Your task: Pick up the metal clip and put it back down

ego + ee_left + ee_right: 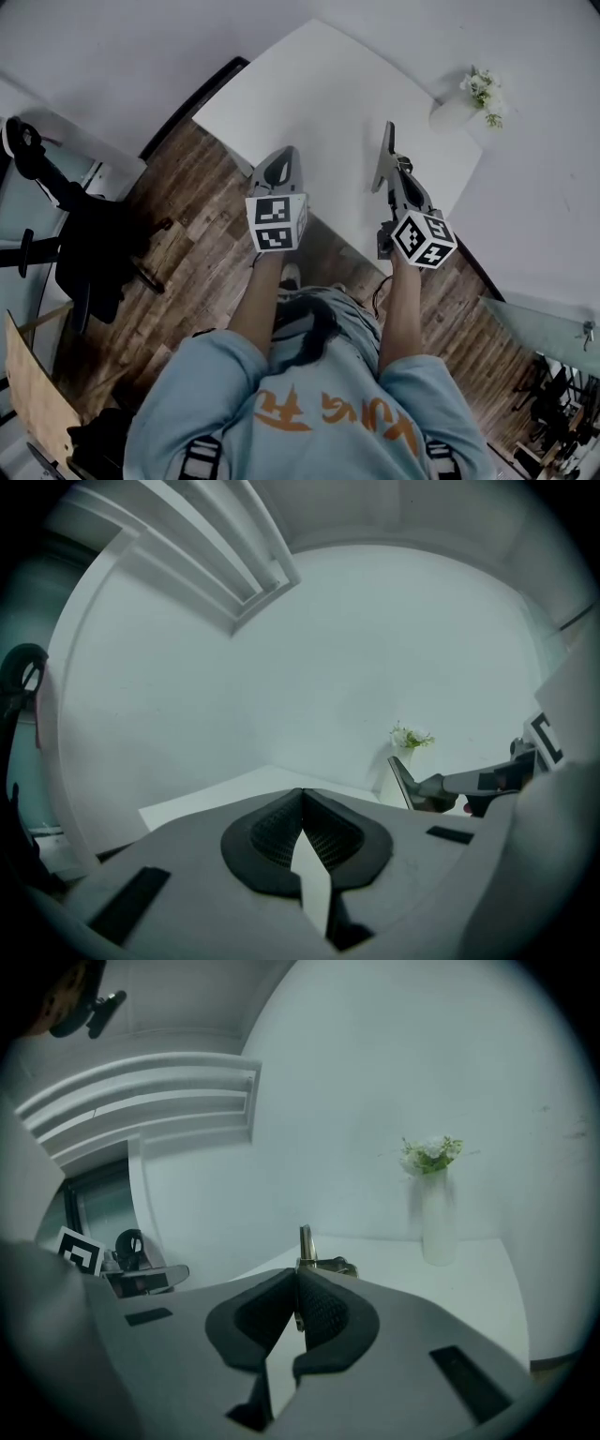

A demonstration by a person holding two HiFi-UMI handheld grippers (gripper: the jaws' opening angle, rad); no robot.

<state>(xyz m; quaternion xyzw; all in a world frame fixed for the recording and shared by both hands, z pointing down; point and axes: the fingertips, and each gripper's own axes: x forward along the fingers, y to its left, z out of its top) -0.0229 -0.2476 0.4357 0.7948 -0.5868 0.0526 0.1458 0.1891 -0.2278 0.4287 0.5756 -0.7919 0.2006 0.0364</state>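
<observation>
The metal clip sticks up out of the tips of my right gripper, which is shut on it. It is a small silvery clip with one arm standing upright. In the head view my right gripper hangs in the air over the white table, near its right side. My left gripper is raised over the table's near edge, to the left of the right one. In its own view the left gripper is shut with nothing between its pads. The clip is too small to pick out in the head view.
A white vase with small flowers stands at the table's far right corner, against the wall. A black office chair stands on the wood floor at the left. A wooden board leans at the lower left.
</observation>
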